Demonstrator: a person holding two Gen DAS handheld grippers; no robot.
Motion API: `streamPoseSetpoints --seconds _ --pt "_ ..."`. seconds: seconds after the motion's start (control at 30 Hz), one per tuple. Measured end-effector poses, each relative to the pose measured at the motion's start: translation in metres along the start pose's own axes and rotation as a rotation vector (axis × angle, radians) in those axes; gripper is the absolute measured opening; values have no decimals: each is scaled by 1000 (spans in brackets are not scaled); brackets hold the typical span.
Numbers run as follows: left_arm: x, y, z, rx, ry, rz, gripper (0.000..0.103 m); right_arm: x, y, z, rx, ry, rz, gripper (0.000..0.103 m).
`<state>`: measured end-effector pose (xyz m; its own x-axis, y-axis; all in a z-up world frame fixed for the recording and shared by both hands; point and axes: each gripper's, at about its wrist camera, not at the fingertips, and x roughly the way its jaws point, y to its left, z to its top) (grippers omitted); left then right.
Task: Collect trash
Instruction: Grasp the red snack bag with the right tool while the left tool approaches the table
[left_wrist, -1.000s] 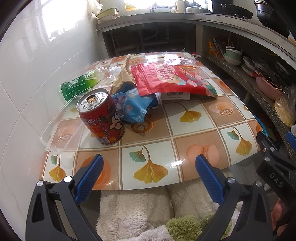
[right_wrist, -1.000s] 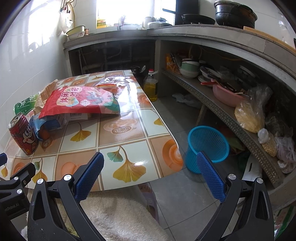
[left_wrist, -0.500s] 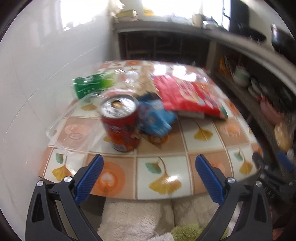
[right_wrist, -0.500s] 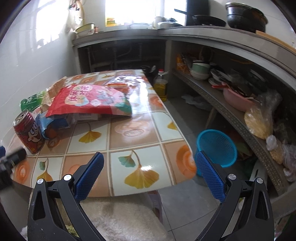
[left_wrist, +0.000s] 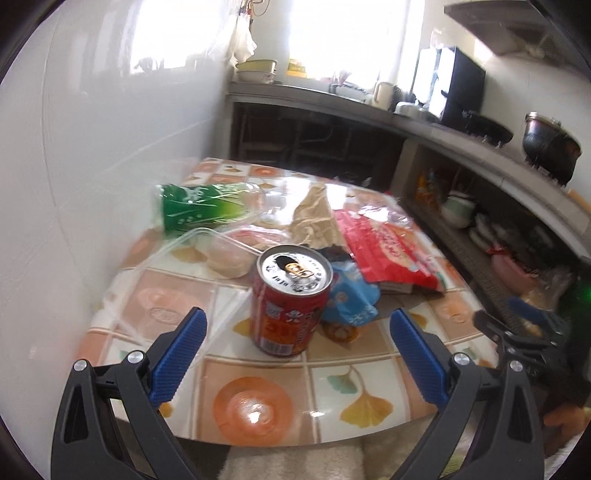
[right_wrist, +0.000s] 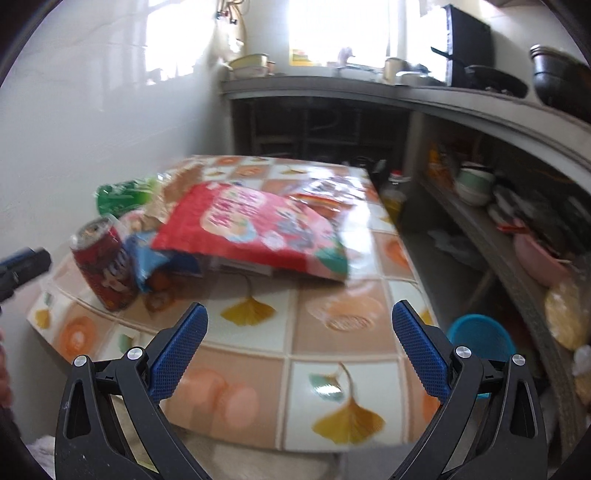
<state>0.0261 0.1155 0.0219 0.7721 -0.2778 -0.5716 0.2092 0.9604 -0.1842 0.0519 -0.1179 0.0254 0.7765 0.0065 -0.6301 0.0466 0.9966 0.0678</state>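
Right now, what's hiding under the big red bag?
Under the red bag a flat white box pokes out at the near edge, and a blue wrapper tucks in beside it. Whatever lies further back under it is covered.

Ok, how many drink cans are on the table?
1. The red drink can stands upright near the table's front edge, beside the blue wrapper. Others could hide under the red snack bag.

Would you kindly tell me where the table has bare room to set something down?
The near tiles of the table, in front of the can and the red bag, are bare. The wall side, around the green bottle, is crowded.
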Motion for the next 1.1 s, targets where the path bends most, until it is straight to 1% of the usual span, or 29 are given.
streamPoseSetpoints --seconds 0.07,0.17,0.2,0.27,0.3,0.37,0.4,0.47,0.5,0.6,0.7,0.8,0.83,0.87,0.93,0.97,1.1 --pt "5 1 1 -9 -5 -15 97 5 -5 9 53 30 107 95" --pt "10 0 3 2 -12 -28 97 23 -15 22 199 113 307 95" --pt "10 1 4 3 -16 -32 97 31 -17 24 247 141 357 95" --pt "12 2 5 3 -31 -49 97 46 -21 26 335 191 430 95" --pt "13 2 6 2 -36 -54 97 62 -24 25 414 237 476 95" --pt "14 4 8 4 -46 -62 97 85 -28 21 543 306 544 91" --pt "16 4 8 8 -46 -60 97 97 -29 18 603 334 572 87" --pt "20 6 10 11 -42 -54 97 114 -30 12 690 363 597 81" --pt "21 7 10 11 -41 -54 97 119 -29 11 706 361 599 79" --pt "23 11 12 5 -45 -58 97 129 -25 12 740 344 605 75" --pt "23 13 16 5 -42 -55 97 132 -31 12 826 332 632 67" --pt "17 12 24 19 -49 -70 97 136 -40 8 920 309 656 58" --pt "15 10 27 27 -54 -72 97 138 -43 5 961 307 663 52" --pt "13 9 31 39 -59 -74 97 139 -45 2 992 308 672 49" --pt "9 5 35 58 -68 -78 97 140 -47 -3 1067 315 703 35" --pt "6 3 39 70 -74 -81 97 140 -47 -4 1093 318 726 32" --pt "2 -4 52 83 -77 -99 97 141 -52 -6 1110 298 776 16"
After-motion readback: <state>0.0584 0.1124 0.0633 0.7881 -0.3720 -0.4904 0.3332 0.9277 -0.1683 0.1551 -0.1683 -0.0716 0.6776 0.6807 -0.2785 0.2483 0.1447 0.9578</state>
